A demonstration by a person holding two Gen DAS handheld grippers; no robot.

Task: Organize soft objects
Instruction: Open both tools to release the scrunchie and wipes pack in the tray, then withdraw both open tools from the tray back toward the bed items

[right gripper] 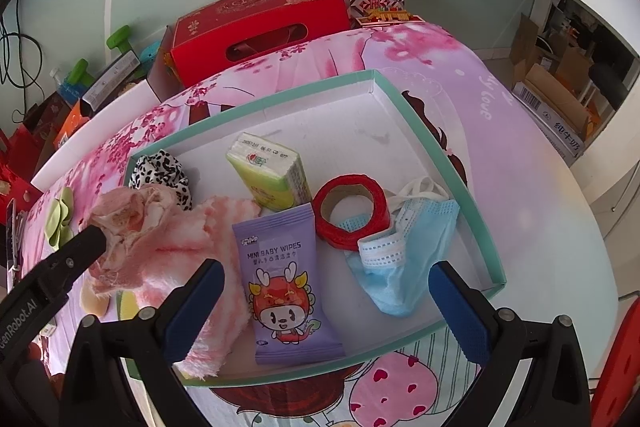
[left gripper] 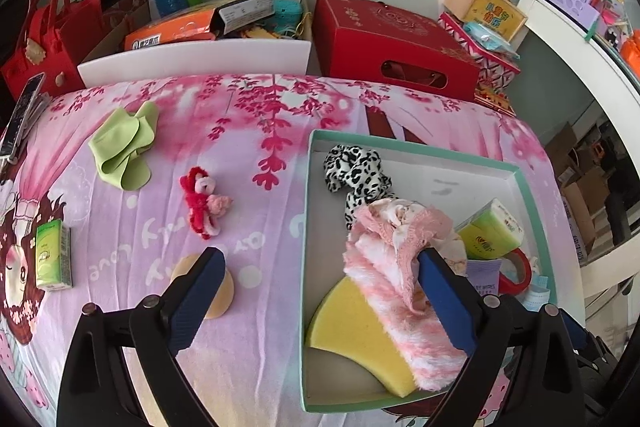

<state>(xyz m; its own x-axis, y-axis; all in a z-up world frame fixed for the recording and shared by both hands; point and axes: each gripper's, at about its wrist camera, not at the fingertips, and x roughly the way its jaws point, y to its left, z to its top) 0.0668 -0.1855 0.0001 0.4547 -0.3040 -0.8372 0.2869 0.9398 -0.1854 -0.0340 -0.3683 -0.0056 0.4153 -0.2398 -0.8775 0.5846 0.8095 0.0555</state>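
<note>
A teal-rimmed white box (left gripper: pixel 416 149) (right gripper: pixel 436 131) lies on the pink bedspread. Inside are a leopard scrunchie (left gripper: pixel 354 169) (right gripper: pixel 160 171), a pink fluffy cloth (left gripper: pixel 396 287) (right gripper: pixel 192 251), a yellow sponge (left gripper: pixel 352 331), a green tissue pack (left gripper: pixel 494 231) (right gripper: pixel 272 175), a baby wipes pack (right gripper: pixel 286 287), a red tape roll (right gripper: pixel 352 211) and a blue mask (right gripper: pixel 404 259). My left gripper (left gripper: pixel 324 291) is open, its right finger against the pink cloth; it also shows in the right wrist view (right gripper: pixel 90 239). My right gripper (right gripper: pixel 326 303) is open above the box's near edge.
On the bedspread left of the box lie a green cloth (left gripper: pixel 124 147), a red plush toy (left gripper: pixel 202 201), a second tissue pack (left gripper: pixel 52 253) and a beige round sponge (left gripper: pixel 218 293). A red gift box (left gripper: pixel 384 43), a white bin (left gripper: pixel 192 59) and bags stand behind.
</note>
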